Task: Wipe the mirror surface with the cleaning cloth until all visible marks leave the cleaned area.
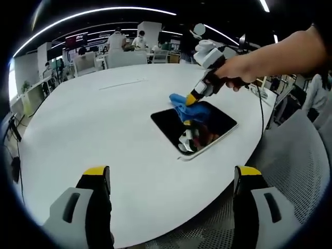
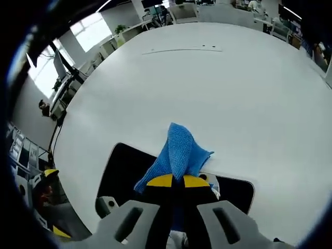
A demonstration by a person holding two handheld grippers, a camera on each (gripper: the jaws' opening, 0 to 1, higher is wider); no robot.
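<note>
The right hand-held gripper [image 2: 173, 181], jaws clenched on the blue cleaning cloth [image 2: 178, 151], presses it onto the mirror [image 1: 218, 122] lying near the white worktop's [image 1: 93, 119] edge. The left hand-held gripper [image 1: 171, 174], jaws spread and empty, hovers over bare worktop beside the mirror.

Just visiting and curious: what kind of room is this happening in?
Probably an open-plan office: a large white round table, people at desks in the background, and long ceiling strip lights.

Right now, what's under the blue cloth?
The mirror, lying flat on the white table. The right gripper presses the blue cloth onto it; marks beneath are hidden.
</note>
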